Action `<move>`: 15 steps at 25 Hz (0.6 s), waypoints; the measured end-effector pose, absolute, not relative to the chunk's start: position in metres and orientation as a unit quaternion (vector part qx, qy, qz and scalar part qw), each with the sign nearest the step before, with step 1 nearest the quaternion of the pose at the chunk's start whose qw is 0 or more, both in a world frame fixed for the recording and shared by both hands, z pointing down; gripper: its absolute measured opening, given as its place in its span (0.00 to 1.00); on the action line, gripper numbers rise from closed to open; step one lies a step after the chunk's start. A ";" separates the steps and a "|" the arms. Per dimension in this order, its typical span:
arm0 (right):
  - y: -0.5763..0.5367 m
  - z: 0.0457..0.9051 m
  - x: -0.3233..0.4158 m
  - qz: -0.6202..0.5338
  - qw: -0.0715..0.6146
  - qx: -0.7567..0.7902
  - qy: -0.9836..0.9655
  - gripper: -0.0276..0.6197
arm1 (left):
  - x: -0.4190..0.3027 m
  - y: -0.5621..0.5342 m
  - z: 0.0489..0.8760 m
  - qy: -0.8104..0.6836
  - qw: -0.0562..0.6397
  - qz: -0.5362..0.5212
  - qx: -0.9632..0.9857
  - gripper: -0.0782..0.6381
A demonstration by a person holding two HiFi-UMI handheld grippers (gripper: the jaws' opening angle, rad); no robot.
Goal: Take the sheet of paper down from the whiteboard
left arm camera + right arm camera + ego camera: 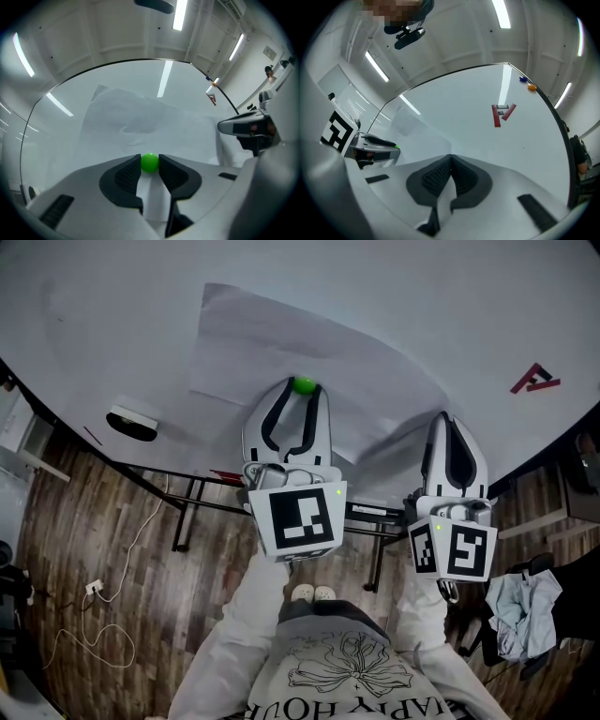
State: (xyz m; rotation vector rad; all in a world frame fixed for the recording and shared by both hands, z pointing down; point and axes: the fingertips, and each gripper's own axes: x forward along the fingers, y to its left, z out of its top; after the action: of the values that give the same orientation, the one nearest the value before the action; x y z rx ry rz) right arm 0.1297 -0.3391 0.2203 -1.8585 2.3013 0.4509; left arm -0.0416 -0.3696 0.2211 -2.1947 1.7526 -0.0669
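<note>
Now, with the left gripper (150,159) clamped on the green magnet (304,384) pinning the sheet of paper (281,343) to the whiteboard (450,315) and the right gripper (450,157) pinched shut on the sheet's corner beside it, draw the magnet straight off, holding that pinch firm.

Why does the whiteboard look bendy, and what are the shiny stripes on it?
Left gripper view: the wide lens curves the whiteboard, and the stripes are ceiling lights reflecting. Right gripper view: same curve and glare. Head view: even light, no stripes.
</note>
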 end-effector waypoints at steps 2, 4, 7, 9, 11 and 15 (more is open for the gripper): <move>-0.338 0.218 0.130 0.150 0.080 -0.618 0.768 0.05 | -0.041 -0.370 0.221 0.613 0.159 -0.022 -0.774 0.27; -0.337 0.217 0.131 0.150 0.083 -0.617 0.768 0.05 | -0.041 -0.370 0.220 0.611 0.156 -0.020 -0.776 0.27; -0.337 0.217 0.133 0.151 0.082 -0.619 0.766 0.05 | -0.043 -0.370 0.221 0.610 0.156 -0.022 -0.777 0.27; -0.337 0.216 0.135 0.153 0.081 -0.622 0.764 0.05 | -0.043 -0.370 0.221 0.610 0.156 -0.023 -0.777 0.27; -0.337 0.217 0.138 0.152 0.080 -0.627 0.760 0.05 | -0.044 -0.370 0.220 0.610 0.156 -0.024 -0.777 0.27; -0.335 0.217 0.149 0.147 0.084 -0.638 0.751 0.05 | -0.048 -0.371 0.222 0.610 0.146 -0.020 -0.778 0.27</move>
State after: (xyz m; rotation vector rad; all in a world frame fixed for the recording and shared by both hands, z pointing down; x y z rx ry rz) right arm 0.1494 -0.3348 0.2173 -1.9028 2.2418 0.4377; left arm -0.0477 -0.3706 0.2221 -2.2411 1.7572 -0.0577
